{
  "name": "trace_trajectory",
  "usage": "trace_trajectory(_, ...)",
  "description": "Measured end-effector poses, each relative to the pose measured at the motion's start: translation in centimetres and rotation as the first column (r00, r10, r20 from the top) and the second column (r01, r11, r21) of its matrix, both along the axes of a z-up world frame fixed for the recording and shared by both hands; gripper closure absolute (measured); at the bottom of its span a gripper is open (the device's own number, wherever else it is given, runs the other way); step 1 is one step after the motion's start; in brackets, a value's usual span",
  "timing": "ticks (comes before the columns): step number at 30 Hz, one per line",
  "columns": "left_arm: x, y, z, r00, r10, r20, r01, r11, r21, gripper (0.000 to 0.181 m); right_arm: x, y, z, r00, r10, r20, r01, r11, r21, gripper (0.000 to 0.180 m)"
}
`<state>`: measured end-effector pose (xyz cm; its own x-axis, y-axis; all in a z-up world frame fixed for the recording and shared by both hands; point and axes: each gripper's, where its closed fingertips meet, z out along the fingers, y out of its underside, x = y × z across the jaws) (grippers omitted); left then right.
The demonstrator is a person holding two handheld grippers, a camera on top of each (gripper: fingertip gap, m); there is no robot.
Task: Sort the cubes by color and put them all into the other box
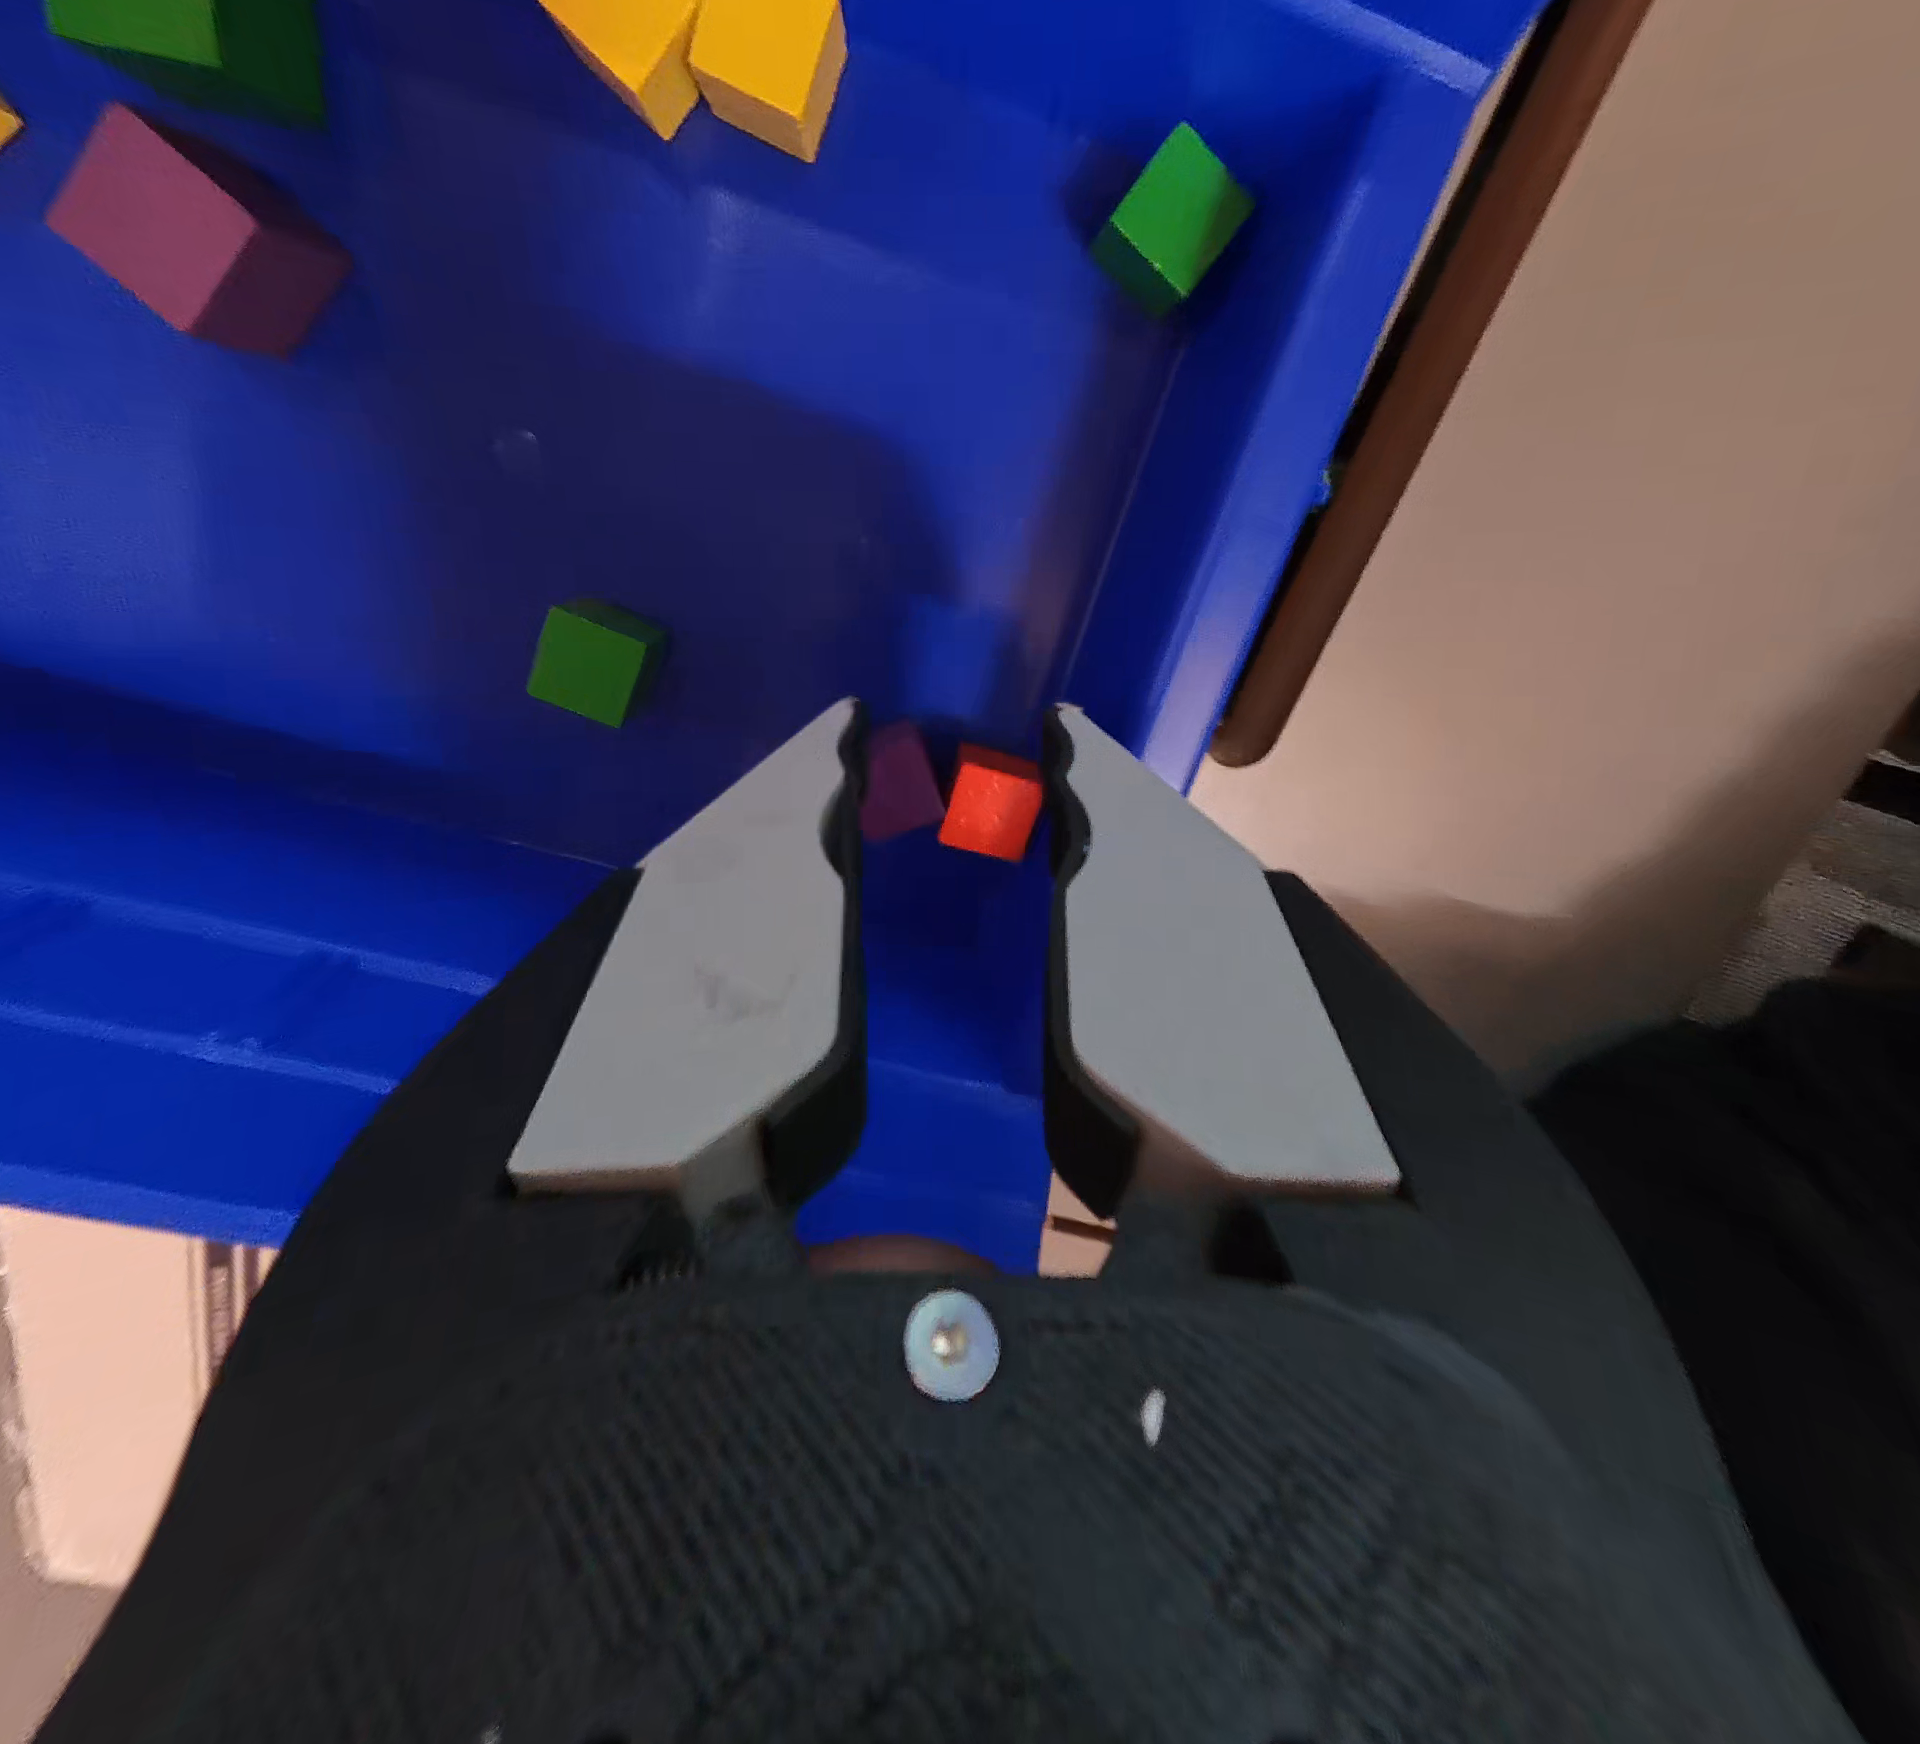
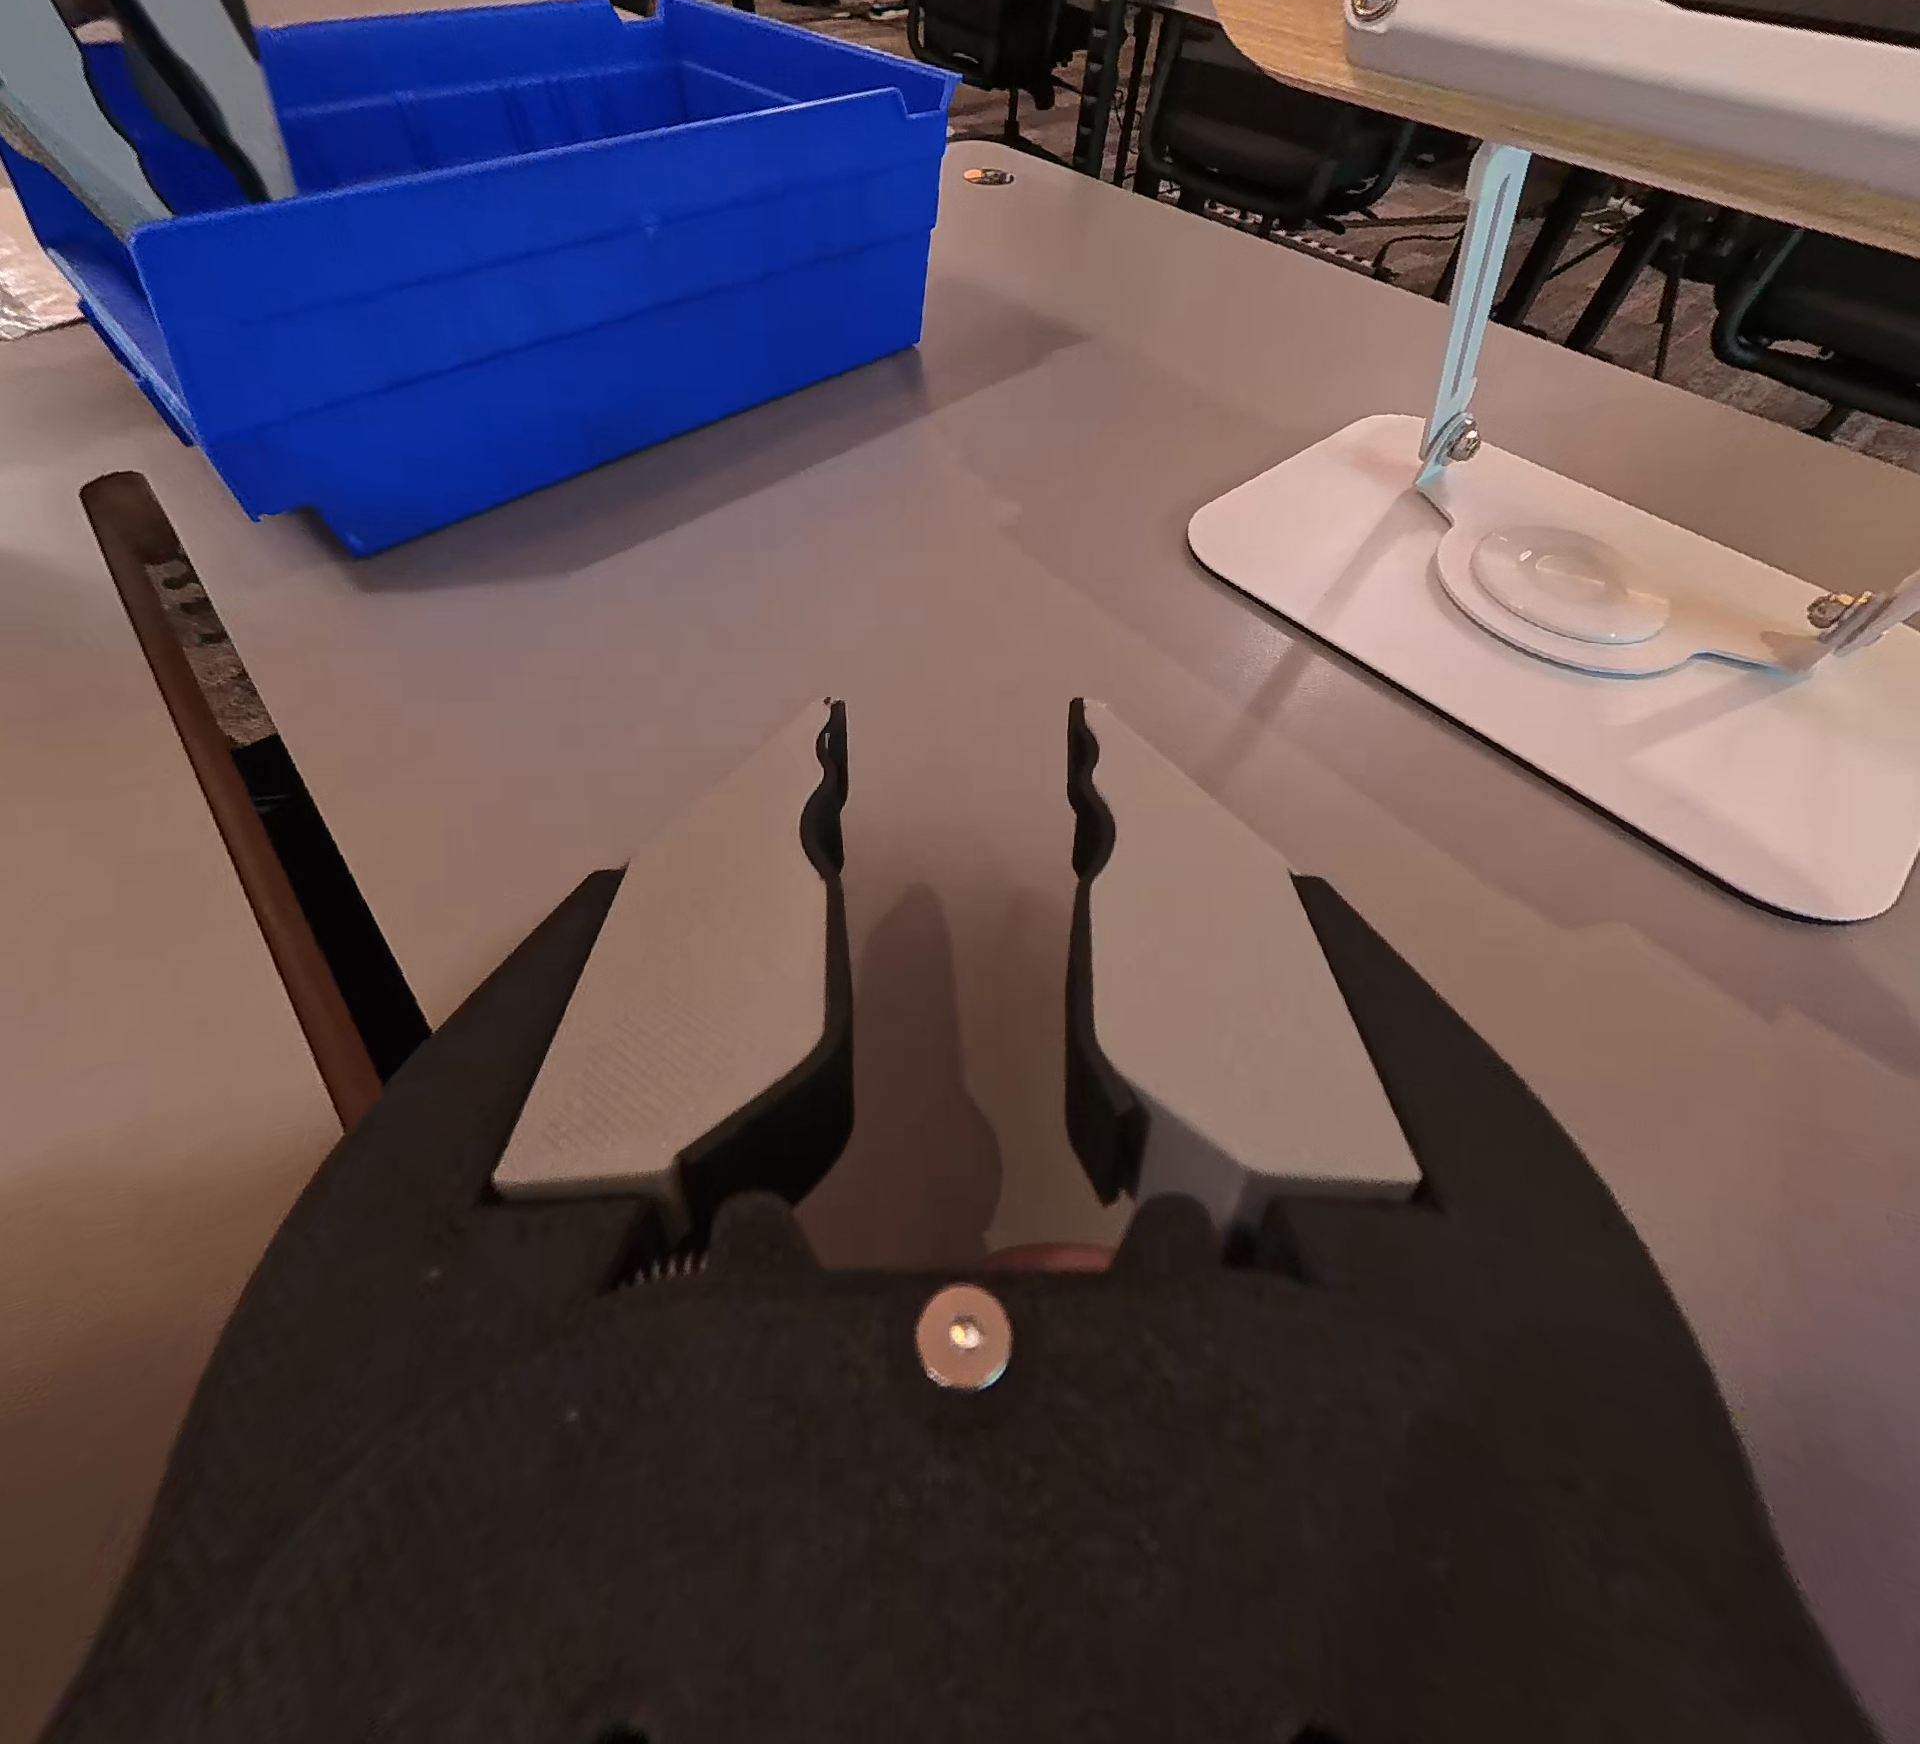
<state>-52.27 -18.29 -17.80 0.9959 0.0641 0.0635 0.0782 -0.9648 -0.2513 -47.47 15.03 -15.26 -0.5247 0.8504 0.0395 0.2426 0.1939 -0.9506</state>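
The grey tabletop [image 2: 935,572] holds a big blue box [image 2: 540,281], and a white stand [image 2: 1558,655] sits well off to the side of the box. Over the box, the left tongs [image 1: 951,728] are spread with nothing in them, and the right tongs [image 2: 951,728] hang spread and empty over the tabletop near the box. Inside the box lie two yellow cubes [image 1: 623,1], green cubes [image 1: 592,660], a purple cube [image 1: 187,229], and a small red cube [image 1: 987,801] in the box's corner.

black textured claw [image 1: 954,738], grey fingers [image 1: 727,946], silver screw [image 1: 951,1346]
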Motion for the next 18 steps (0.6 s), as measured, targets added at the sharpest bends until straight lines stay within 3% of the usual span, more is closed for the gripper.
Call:
trace_trajectory(5, 0.4, -2.4, -1.2, 0.999, 0.031, 0.037, -0.027, 0.994, -0.109, 0.154, 0.0, -0.1, -0.1, 1.0, 0.0, -0.003, 0.0, 1.0, 0.012, 0.14)
trace_trajectory(18, 0.6, -2.7, -2.2, 0.997, 0.022, 0.079, -0.006, 0.982, -0.191, 0.178, 0.0, -0.1, -0.1, 1.0, 0.001, 0.0, -0.001, 1.0, 0.019, 0.141)
